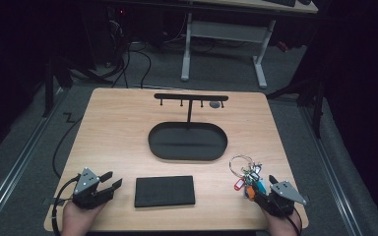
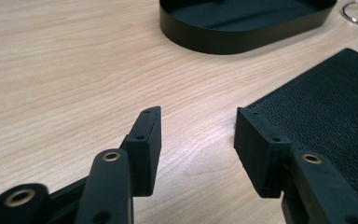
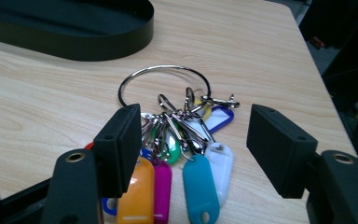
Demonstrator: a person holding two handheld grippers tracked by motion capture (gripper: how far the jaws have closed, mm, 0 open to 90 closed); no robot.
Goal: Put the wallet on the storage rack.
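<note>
So there's a black oval tray [image 1: 187, 141] sitting mid-table [image 1: 118, 128], and as far as I can see there's nothing in it, just the dark floor of it; a thin post comes up from its far edge and carries a rack [image 1: 191, 97] with little pegs hanging down, plus something small and grey [image 1: 215, 104] near the right end of that bar that I can't make out. Closer to the person there's a flat black pad [image 1: 165, 191] lying on the wood, textured on top in the left gripper view. The key ring [image 1: 246, 174] is on the table just off the tray's near-right corner, not in it: a big metal ring with a bunch of coloured tags (orange, magenta, teal, white, blue, green) fanned out toward the person. The right gripper [image 1: 266, 189] is right behind it with its jaws spread wide, and in the right gripper view the tags lie between the two jaws with the ring loop out past the tips, nothing pinched. The left gripper [image 1: 109, 181] is over at the near-left, jaws also apart and holding nothing, with bare wood between them; its right jaw sits just at the left corner of the pad, can't tell if it's actually touching. Both hands come in from the bottom edge.
</note>
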